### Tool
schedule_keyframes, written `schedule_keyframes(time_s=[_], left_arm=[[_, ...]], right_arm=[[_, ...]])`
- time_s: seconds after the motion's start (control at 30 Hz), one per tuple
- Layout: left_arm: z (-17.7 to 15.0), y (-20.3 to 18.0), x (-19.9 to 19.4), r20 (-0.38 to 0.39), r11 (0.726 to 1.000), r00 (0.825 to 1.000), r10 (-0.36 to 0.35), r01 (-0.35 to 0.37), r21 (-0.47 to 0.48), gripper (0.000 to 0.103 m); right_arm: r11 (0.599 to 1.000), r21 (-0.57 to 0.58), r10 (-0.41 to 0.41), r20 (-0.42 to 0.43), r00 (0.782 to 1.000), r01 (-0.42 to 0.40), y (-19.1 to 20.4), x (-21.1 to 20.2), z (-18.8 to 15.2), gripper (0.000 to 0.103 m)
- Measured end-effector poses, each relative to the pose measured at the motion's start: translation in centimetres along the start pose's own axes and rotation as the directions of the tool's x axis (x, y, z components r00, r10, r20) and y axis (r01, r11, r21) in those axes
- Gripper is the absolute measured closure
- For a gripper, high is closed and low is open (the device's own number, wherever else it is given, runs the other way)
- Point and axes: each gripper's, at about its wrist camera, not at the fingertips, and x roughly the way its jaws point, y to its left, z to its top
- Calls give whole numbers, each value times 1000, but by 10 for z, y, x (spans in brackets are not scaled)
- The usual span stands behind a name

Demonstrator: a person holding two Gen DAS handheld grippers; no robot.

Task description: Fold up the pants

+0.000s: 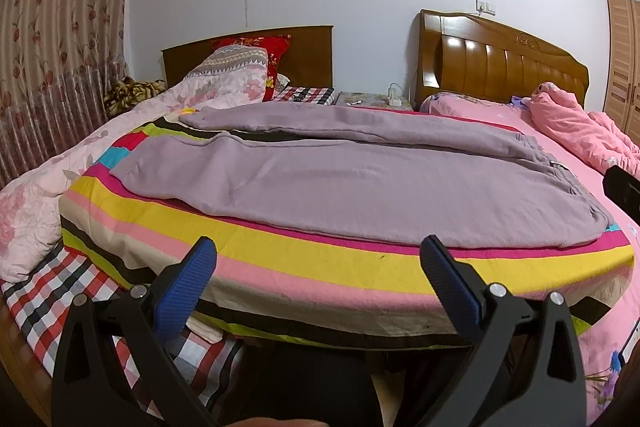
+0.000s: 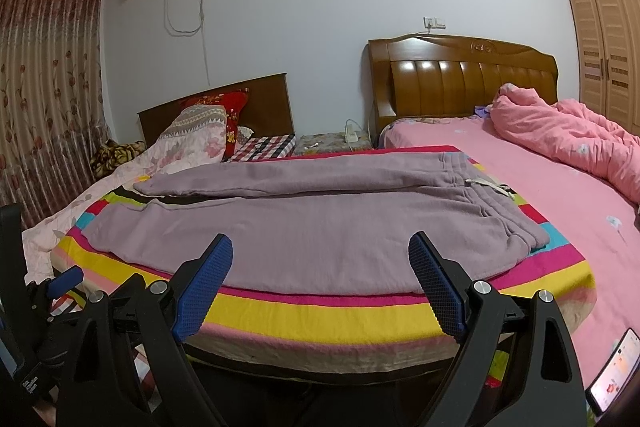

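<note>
1. Left wrist view: the left gripper (image 1: pixel 318 259) is spread wide, holding nothing, near the edge of the striped sheet (image 1: pixel 280 259). The pants (image 1: pixel 340 183) lie flat on it — waistband right, legs left.
2. Right wrist view: the right gripper (image 2: pixel 320 259) is also spread and empty; the pants (image 2: pixel 304 227) lie just beyond — a phone (image 2: pixel 614 371) sits near right.
</note>
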Motion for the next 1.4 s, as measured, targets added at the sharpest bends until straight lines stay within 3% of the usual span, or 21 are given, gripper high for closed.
schedule_keyframes(time_s=[1.4], left_arm=[[-6,2,2,-5,1000,1000,2,-2,2,1]], right_arm=[[1000,6,2,-10,1000,-2,0,2,0,16]])
